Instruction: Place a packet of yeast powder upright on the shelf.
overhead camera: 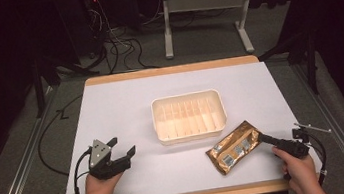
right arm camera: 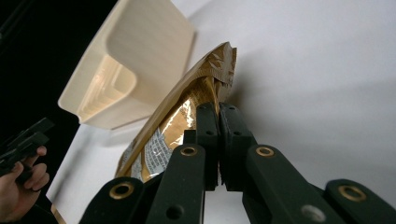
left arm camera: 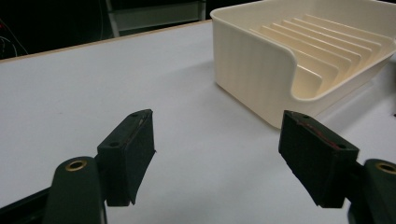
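High view: white table (overhead camera: 126,108) with a cream ribbed tray (overhead camera: 188,116) near its centre. A gold foil packet (overhead camera: 234,146) lies at about 4 o'clock from the tray, just beside the tray's near right corner but apart from it. The right gripper (overhead camera: 262,138) comes in from 4 o'clock, held by the person's right hand (overhead camera: 300,168); its jaws are pinched together on the packet's right edge. The left gripper (overhead camera: 122,149) sits at about 8 o'clock from the tray, well apart from it, held in the left hand (overhead camera: 100,187), jaws spread, pointing toward 2 o'clock.

Left gripper view: both black jaws stand wide apart with nothing but bare table between them; the tray (left arm camera: 299,60) is ahead at 1 o'clock.

Right gripper view: the right gripper (right arm camera: 218,116) has its jaws pressed closed on the packet (right arm camera: 187,116) edge. The packet tilts up off the table surface here. The tray (right arm camera: 126,65) lies beyond at 11 o'clock; the other hand (right arm camera: 21,186) shows at 8 o'clock.
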`<act>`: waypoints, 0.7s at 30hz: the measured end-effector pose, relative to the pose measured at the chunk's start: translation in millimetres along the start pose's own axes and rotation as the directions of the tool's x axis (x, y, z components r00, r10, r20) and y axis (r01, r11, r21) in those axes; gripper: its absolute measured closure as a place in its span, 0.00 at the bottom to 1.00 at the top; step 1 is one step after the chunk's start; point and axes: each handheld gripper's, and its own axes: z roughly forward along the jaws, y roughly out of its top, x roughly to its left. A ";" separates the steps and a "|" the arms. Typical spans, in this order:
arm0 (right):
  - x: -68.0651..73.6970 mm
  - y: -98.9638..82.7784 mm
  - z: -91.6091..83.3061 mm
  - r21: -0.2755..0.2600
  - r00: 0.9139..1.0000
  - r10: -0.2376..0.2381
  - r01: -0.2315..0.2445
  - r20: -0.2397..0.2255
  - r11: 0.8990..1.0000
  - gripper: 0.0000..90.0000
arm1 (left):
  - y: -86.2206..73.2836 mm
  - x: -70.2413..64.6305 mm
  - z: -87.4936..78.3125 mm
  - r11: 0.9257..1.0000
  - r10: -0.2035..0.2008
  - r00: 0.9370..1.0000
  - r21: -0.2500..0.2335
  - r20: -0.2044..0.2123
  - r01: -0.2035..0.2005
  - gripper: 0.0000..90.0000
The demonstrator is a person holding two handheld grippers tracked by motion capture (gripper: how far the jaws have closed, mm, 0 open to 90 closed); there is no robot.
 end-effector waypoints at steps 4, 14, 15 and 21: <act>6.5 2.2 -6.6 -0.041 0.999 -0.043 0.043 -0.002 0.998 0.99 | 0.0 -1.3 -0.2 1.000 0.007 1.000 0.002 0.003 -0.007 0.30; 16.7 5.3 -16.1 -0.087 0.994 -0.105 0.104 -0.005 0.991 1.00 | 0.6 -1.8 -0.3 1.000 0.012 1.000 -0.007 0.014 -0.012 0.30; 18.8 5.7 -17.1 -0.098 0.993 -0.116 0.115 -0.006 0.989 1.00 | 0.6 -2.0 -0.4 1.000 0.013 1.000 -0.008 0.016 -0.013 0.30; 29.4 8.5 -24.0 -0.152 0.987 -0.159 0.155 -0.010 0.976 1.00 | 1.3 -3.3 -0.9 1.000 0.017 0.999 -0.024 0.029 -0.017 0.30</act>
